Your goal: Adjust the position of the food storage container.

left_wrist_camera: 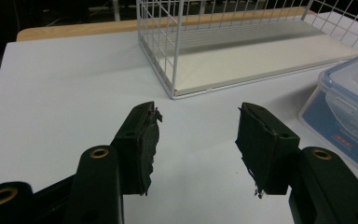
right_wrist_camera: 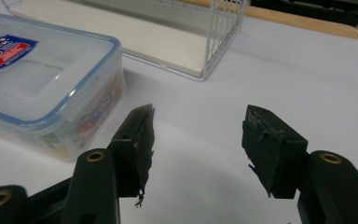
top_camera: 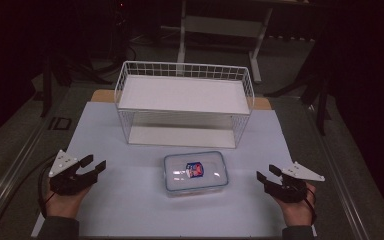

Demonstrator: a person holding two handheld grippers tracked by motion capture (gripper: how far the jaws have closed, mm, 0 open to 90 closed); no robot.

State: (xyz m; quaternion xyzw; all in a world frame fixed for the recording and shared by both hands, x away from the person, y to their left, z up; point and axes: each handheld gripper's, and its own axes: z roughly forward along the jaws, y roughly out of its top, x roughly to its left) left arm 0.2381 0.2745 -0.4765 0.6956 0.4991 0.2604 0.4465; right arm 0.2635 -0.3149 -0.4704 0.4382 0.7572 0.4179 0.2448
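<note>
I see the box [top_camera: 195, 172] on the bench [top_camera: 130, 200] between my left tongs [top_camera: 93, 163] and right tongs [top_camera: 268, 172], both seemingly open, before the rack [top_camera: 185, 102].

Your table [top_camera: 55, 107] has a grey top with a wooden board [top_camera: 102, 96] showing at its far side. A white sheet [top_camera: 130, 200] covers most of the middle, reaching the near edge. On that sheet you have two things: a white wire rack [top_camera: 185, 102] at the far end, standing upright, and a clear box [top_camera: 195, 172] with a blue-rimmed lid just in front of it, near but not touching. Both sit roughly centred between the sheet's sides.
</note>
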